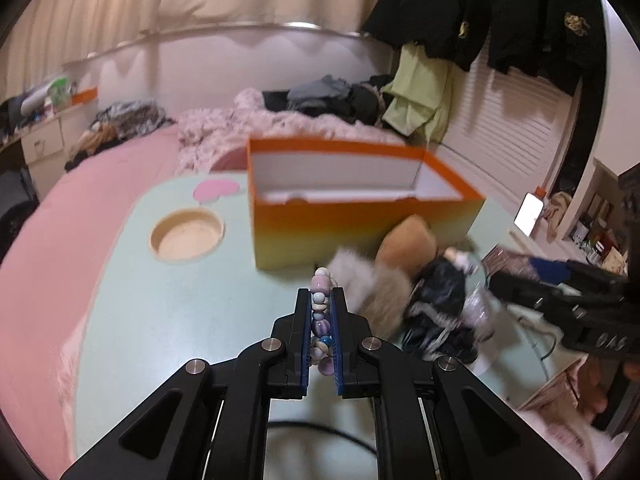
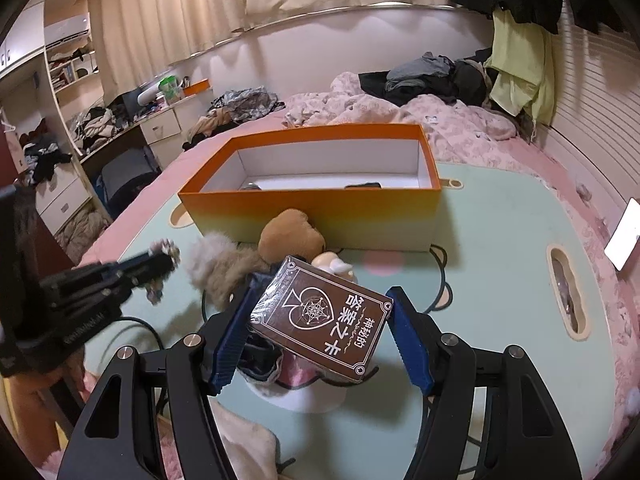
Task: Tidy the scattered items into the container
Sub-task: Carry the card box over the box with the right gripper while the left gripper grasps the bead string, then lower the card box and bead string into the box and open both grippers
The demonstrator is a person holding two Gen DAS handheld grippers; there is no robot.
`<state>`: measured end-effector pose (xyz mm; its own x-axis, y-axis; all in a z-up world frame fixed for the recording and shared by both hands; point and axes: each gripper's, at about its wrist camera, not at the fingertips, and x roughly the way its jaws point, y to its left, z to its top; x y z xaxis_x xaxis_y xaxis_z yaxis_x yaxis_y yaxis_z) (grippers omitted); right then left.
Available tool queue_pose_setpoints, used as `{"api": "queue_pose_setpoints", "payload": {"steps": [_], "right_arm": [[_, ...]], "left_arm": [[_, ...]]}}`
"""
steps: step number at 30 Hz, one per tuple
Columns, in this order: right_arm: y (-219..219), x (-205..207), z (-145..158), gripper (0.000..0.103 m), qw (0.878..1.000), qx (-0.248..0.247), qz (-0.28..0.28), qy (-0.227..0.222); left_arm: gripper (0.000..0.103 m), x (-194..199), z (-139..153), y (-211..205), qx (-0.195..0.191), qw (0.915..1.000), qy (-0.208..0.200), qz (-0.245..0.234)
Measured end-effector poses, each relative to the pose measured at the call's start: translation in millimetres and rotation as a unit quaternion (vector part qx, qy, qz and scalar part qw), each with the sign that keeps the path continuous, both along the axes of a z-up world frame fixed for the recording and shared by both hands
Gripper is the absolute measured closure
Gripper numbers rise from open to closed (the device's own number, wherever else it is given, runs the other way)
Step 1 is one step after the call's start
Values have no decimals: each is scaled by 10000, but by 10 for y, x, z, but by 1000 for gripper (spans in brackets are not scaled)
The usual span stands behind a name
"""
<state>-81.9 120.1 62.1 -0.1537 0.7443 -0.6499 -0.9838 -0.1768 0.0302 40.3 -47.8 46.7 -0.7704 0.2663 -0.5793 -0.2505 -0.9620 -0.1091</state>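
An open orange box [image 1: 360, 216] [image 2: 316, 216] stands on the pale green table [image 1: 168, 300] [image 2: 492, 248]. My left gripper [image 1: 321, 300] is shut on a pastel bead bracelet [image 1: 320, 312], held in front of the box; it also shows in the right wrist view [image 2: 160, 258]. My right gripper [image 2: 320, 300] is shut on a brown card box [image 2: 320, 320] above the table. A plush pile lies before the box: a tan plush [image 1: 408, 240] [image 2: 290, 232], a grey furry piece [image 1: 372, 288] [image 2: 224, 264] and a dark-clothed doll [image 1: 440, 300].
The table has a round recess [image 1: 186, 236] at left and an oval one [image 2: 568, 292] at right. A phone [image 1: 528, 214] [image 2: 624, 240] lies right. A pink bed [image 1: 60, 240] with heaped clothes surrounds the table. Two dark items lie in the box.
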Motion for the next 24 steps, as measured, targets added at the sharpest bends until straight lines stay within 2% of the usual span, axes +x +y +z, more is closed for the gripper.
{"api": "queue_pose_setpoints", "payload": {"steps": [5, 8, 11, 15, 18, 20, 21, 24], "right_arm": [[224, -13, 306, 36, 9995, 317, -31, 42], [449, -19, 535, 36, 9985, 542, -74, -45], [762, -4, 699, 35, 9976, 670, -183, -52], [1203, 21, 591, 35, 9989, 279, -359, -119], [1388, 3, 395, 35, 9988, 9, -428, -258], [1437, 0, 284, 35, 9985, -110, -435, -310], [1468, -3, 229, 35, 9983, -209, -419, -348], [1500, -19, 146, 35, 9970, -413, -422, -509]], "left_arm": [[94, -232, 447, 35, 218, 9992, 328, -46], [94, -428, 756, 108, 152, 9974, 704, 29], [94, -693, 891, 190, 206, 9970, 743, 16], [94, -1033, 735, 315, 8, 9985, 536, 83], [94, -1235, 488, 303, 160, 9997, 144, 132], [94, -1274, 377, 302, 198, 9997, 49, 126], [91, -1273, 340, 314, 136, 9998, 73, 127], [47, -1223, 316, 289, -58, 9993, 205, 321]]}}
